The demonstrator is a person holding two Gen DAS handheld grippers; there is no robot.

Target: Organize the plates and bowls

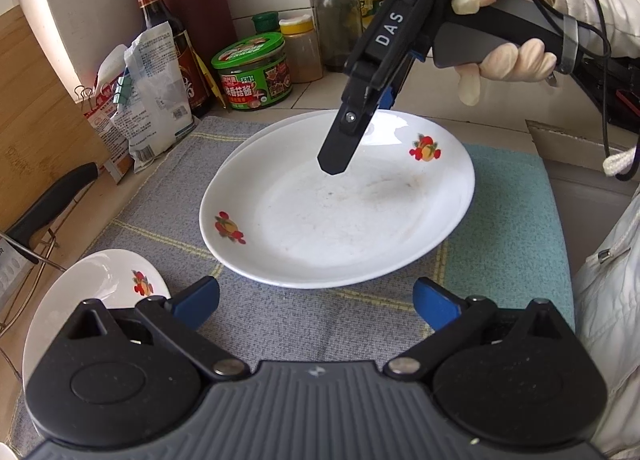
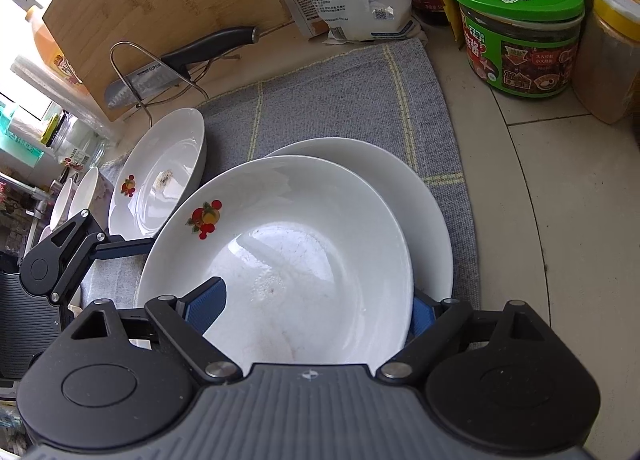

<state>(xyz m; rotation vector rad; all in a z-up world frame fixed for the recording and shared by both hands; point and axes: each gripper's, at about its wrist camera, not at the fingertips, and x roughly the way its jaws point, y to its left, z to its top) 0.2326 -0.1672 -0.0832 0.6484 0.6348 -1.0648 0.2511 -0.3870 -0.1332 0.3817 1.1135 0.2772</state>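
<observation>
White-gloved, the right hand (image 1: 508, 39) tilted its black right gripper (image 2: 320, 308) steeply down, jaws parted astride the rim of the white fruit-printed ceramic plate (image 2: 280, 252), while the left gripper (image 1: 316, 300) hovered open.

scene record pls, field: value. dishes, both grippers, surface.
top plate: fruit print, stacked on plain plate
stack offset: lower plate's rim shows at far side
third plate: apart from the stack, near knife rack, dirty spot inside
left gripper: open, nothing between the fingers, short of stack
right gripper: open, straddles top plate's near rim, no visible pinch
surface: grey cloth on counter
</observation>
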